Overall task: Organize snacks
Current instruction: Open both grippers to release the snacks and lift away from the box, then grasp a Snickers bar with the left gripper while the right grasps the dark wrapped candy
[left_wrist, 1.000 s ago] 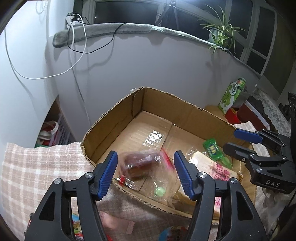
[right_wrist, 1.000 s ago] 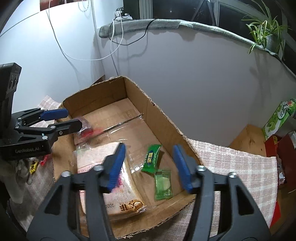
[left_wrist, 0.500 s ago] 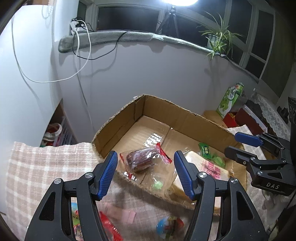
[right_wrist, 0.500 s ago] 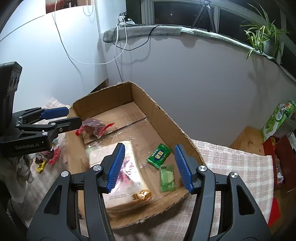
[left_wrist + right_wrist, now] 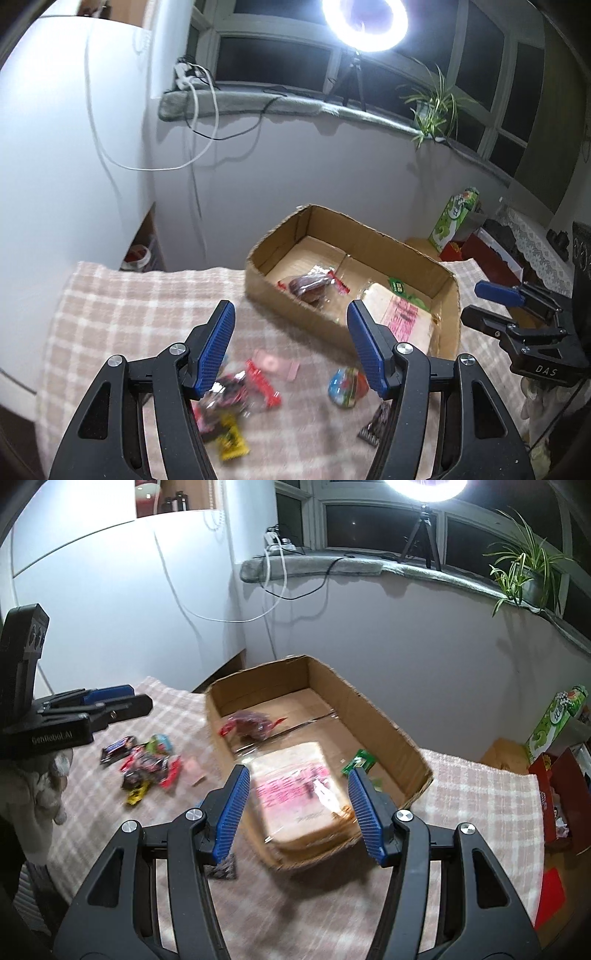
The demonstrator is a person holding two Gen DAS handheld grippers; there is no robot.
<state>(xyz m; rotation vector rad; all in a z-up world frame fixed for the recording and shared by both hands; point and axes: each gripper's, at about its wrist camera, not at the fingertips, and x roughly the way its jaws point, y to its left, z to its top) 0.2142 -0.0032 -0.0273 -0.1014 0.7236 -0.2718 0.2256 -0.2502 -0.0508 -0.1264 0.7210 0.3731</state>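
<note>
1. The left gripper (image 5: 288, 339) was held open above the checked cloth (image 5: 147, 306), with nothing between its blue pads.
2. The right gripper (image 5: 300, 806) was also held wide open and empty, over the near end of the cardboard box (image 5: 384, 716).
3. The box was set on the cloth, with its top open.
4. A clear bag with a dark red snack (image 5: 310, 286) was seen lying inside the box, near the left wall.
5. A flat bread pack with pink writing (image 5: 295, 790) was seen lying in the near end of the box.
6. A small green packet (image 5: 360, 760) was seen next to the bread pack, close to the right wall of the box.
7. A small pile of loose snacks (image 5: 229, 398) was left on the cloth outside the box, just under the left gripper.
8. In that pile a pink packet (image 5: 273, 365), a red wrapper (image 5: 264, 386) and a yellow packet (image 5: 231, 439) could be made out, though they were blurry.
9. A round, colourful sweet (image 5: 347, 387) was seen on the cloth close to the box's near wall.
10. A dark wrapper (image 5: 376, 424) was seen lying just beside it.
</note>
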